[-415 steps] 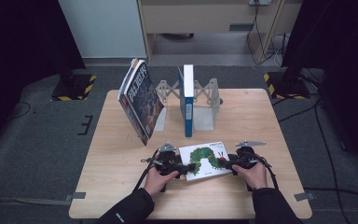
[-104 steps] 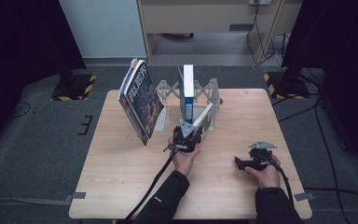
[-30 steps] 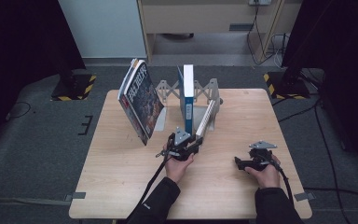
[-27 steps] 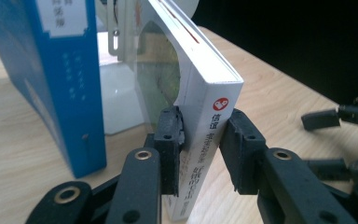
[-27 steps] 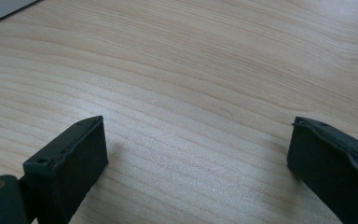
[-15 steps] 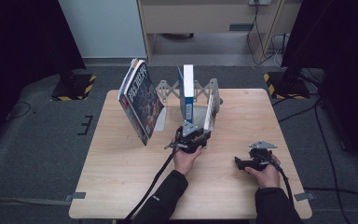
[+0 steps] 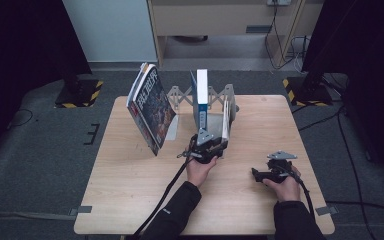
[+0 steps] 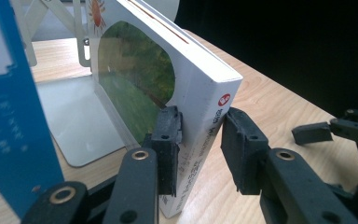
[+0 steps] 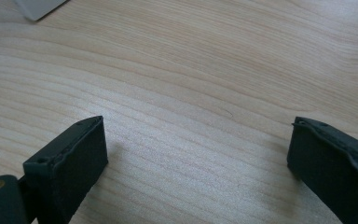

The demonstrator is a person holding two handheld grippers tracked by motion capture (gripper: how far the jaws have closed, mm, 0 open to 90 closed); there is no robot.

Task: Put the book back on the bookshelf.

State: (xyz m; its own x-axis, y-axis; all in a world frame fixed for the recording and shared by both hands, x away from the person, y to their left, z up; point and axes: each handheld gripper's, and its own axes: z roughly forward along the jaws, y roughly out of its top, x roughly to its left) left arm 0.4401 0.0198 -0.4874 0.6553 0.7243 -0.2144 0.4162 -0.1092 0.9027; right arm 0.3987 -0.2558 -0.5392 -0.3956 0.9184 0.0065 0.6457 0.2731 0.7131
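Two books in rack: blue book upright ahead of the left hand-held gripper; white picture book between its jaws.
Rack: metal bookend rack on bench.
Left hand-held gripper: one pad touching the cover, other just off the spine; grip loose.
Right hand-held gripper: jaws wide, nothing held.
Third book: magazine leaning, left of the rack.
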